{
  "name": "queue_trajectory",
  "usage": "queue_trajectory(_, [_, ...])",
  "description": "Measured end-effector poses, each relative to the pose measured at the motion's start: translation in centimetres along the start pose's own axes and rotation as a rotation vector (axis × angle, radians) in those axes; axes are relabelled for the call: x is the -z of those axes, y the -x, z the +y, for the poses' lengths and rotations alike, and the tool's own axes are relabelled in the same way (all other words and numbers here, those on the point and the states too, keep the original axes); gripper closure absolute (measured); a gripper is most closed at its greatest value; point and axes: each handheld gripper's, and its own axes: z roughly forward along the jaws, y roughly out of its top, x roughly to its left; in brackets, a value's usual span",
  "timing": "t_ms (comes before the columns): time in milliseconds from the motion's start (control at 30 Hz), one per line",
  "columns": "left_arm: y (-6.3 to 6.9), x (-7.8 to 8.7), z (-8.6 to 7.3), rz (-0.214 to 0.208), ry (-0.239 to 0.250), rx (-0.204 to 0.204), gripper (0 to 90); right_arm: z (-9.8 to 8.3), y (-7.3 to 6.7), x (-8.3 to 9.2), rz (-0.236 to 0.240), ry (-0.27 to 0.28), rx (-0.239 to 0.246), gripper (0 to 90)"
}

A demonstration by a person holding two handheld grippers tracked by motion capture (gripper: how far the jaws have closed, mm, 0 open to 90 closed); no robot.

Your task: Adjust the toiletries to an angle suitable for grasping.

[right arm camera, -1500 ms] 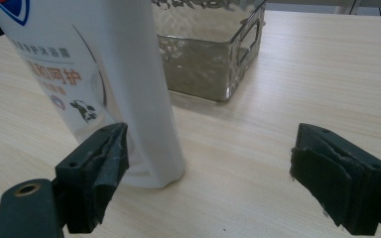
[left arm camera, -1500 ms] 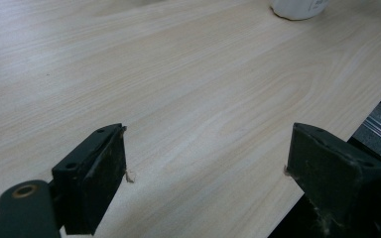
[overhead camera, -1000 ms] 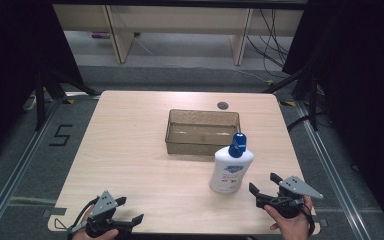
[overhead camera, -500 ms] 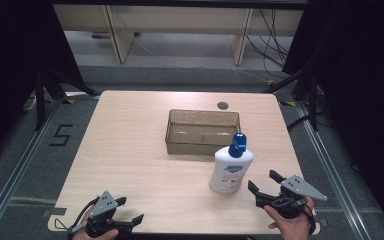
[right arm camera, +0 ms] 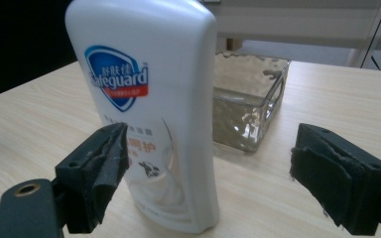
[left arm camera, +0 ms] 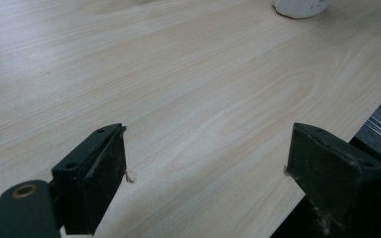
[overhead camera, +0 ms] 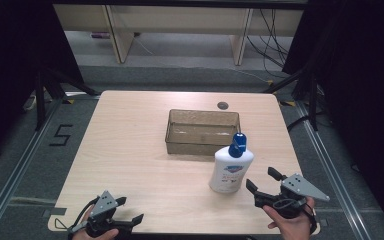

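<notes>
A white soap bottle (overhead camera: 230, 171) with a blue pump top stands upright on the wooden table (overhead camera: 130, 150), just in front of a clear brownish bin (overhead camera: 202, 131). My right gripper (overhead camera: 262, 181) is open, close to the bottle's right side, its jaws apart and empty. In the right gripper view the bottle (right arm camera: 154, 109) looms just ahead of the left jaw, with the bin (right arm camera: 248, 99) behind it. My left gripper (overhead camera: 127, 210) rests open at the table's front left edge. In the left gripper view the bottle's base (left arm camera: 300, 6) is far off.
A small dark round grommet (overhead camera: 223, 105) sits in the table behind the bin. A shelf unit (overhead camera: 180, 30) stands on the floor beyond. Floor tape marked 5 (overhead camera: 61, 135) lies left of the table. Dark curtains flank both sides.
My right gripper has edged slightly left toward the bottle. The left gripper has barely shifted. Bottle and bin stay put.
</notes>
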Motion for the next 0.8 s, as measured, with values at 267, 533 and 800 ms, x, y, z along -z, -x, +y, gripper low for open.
queue_trajectory(267, [-0.1,0.0,0.0,0.0,-0.008,0.0,14.8,0.8,-0.5,0.3,0.015,-0.005,-0.007,15.1])
queue_trajectory(533, [-0.1,0.0,0.0,0.015,-0.014,0.006,14.8,1.7,-0.8,0.4,0.041,0.042,-0.008,15.0])
queue_trajectory(800, [-0.2,-0.1,-0.1,0.007,-0.011,0.01,14.8,3.0,-1.4,0.7,0.051,0.024,0.001,15.0])
